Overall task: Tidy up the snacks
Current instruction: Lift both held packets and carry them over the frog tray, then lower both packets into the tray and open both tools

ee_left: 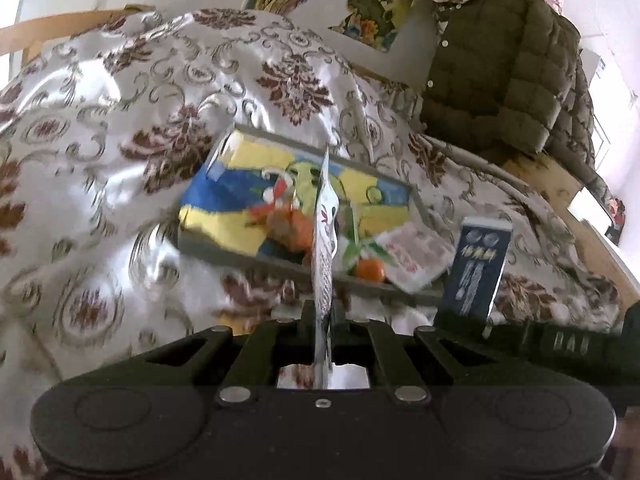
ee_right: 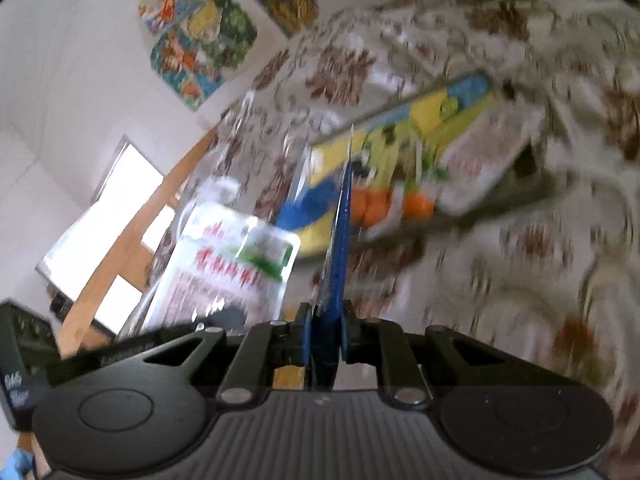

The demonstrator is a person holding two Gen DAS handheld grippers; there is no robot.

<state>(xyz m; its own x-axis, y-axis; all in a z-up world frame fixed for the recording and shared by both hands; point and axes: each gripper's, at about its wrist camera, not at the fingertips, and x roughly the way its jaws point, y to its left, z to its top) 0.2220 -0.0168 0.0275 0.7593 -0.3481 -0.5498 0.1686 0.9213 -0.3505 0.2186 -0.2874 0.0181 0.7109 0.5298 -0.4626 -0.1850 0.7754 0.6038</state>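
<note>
My left gripper (ee_left: 323,314) is shut on a thin white snack packet with red print (ee_left: 325,240), seen edge-on; its printed face shows in the right wrist view (ee_right: 228,276). My right gripper (ee_right: 325,316) is shut on a dark blue snack packet (ee_right: 340,240), which stands upright at the right of the left wrist view (ee_left: 476,268). Both packets are held in the air just in front of a tray (ee_left: 240,252) with a yellow and blue picture lining. Inside the tray lie tangerines (ee_left: 370,270) and a white packet (ee_left: 412,256). The right wrist view is blurred.
A shiny white cloth with brown floral patterns (ee_left: 120,120) covers the surface under the tray. An olive quilted jacket (ee_left: 500,72) hangs at the back right. Colourful posters (ee_right: 200,40) are on the wall, and a wooden frame (ee_right: 120,248) runs at the left.
</note>
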